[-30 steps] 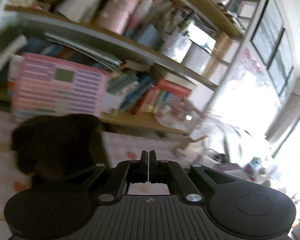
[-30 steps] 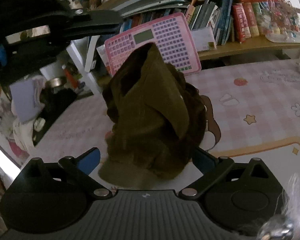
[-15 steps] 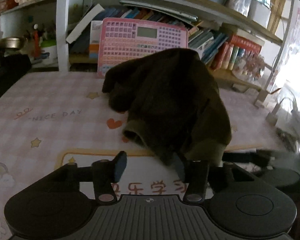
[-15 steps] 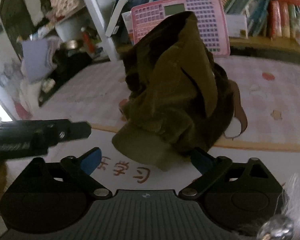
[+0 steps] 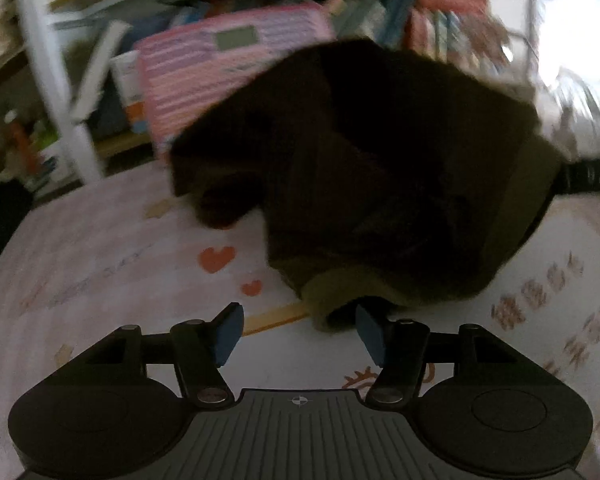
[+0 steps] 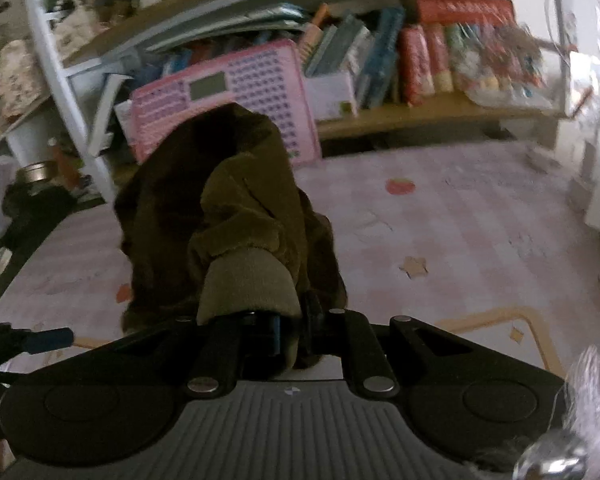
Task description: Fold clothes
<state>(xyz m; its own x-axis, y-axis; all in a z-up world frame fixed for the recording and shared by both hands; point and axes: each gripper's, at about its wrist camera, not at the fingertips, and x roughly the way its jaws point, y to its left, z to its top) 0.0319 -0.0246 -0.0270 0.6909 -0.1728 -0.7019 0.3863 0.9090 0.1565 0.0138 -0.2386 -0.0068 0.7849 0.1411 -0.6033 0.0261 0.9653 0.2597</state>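
- While the left-wrist view is smeared by motion, it shows the left gripper (image 5: 298,334) with its blue-padded fingers (image 5: 228,334) spread wide and holding nothing. The dark olive-brown garment (image 5: 372,200) lies bunched in a heap on the pink checked table cover (image 5: 100,264), filling the frame from 12 to 3 o'clock. A lighter ribbed cuff (image 5: 336,296) hangs at the heap's near edge, just beyond the right-hand pad at about 1 o'clock from the fingertips. A pink toy keyboard (image 5: 220,64) stands behind at 11 o'clock.
- To take hold well, I judge the left gripper should slide towards 1 o'clock until that cuff or hem sits squarely between the pads, then close on a single edge, not a wad of layers.
- In the right-wrist view, the right gripper (image 6: 290,334) is clamped on the garment (image 6: 204,184): its fingers are drawn narrow on the ribbed cuff (image 6: 248,288) at centre frame. The rest of the cloth rises towards 11 o'clock and trails onto the table cover (image 6: 460,232). The left gripper's tip (image 6: 44,338) shows at 9 o'clock.
- Since the garment is crumpled, I judge that the right grip needs to hold steady while the cloth is drawn out flat; a fold laid on a heap would be lumpy.
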